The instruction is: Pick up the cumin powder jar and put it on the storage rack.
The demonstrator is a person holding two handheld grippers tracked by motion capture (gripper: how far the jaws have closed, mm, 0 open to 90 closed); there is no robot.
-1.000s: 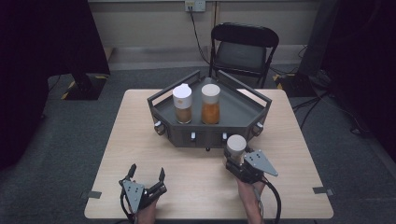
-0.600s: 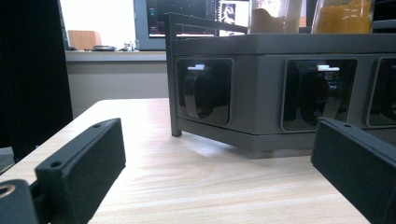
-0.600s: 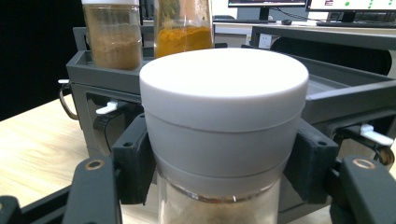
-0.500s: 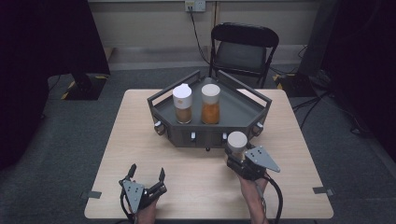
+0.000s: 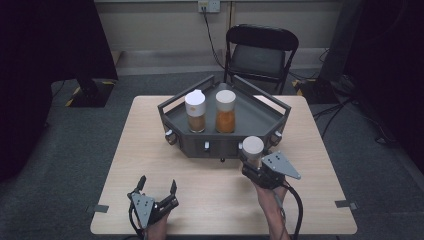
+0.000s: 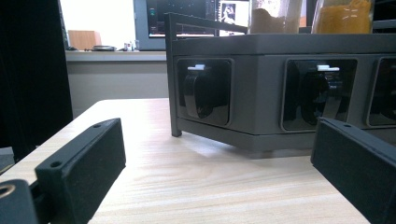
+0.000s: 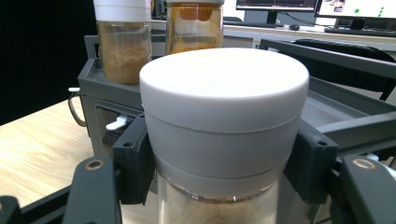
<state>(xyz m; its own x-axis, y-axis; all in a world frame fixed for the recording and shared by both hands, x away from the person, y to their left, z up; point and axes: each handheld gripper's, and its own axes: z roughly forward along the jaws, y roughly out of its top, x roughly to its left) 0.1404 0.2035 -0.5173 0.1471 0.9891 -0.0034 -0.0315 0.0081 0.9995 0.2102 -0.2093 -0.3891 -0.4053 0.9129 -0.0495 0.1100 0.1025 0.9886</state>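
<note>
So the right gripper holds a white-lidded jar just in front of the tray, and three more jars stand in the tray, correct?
Not quite: the tray holds two jars, the brown-filled jar and the orange-filled jar, as the high view shows. The right gripper does hold a white-lidded jar before it.

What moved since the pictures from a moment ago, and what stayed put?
The right gripper, shut on the white-lidded jar, has lifted it a little, up toward the front edge of the grey tray. Nothing was let go or newly grabbed. The left gripper stayed open at the near edge of the table, and the two jars in the tray, brown and orange, stayed in place.
</note>
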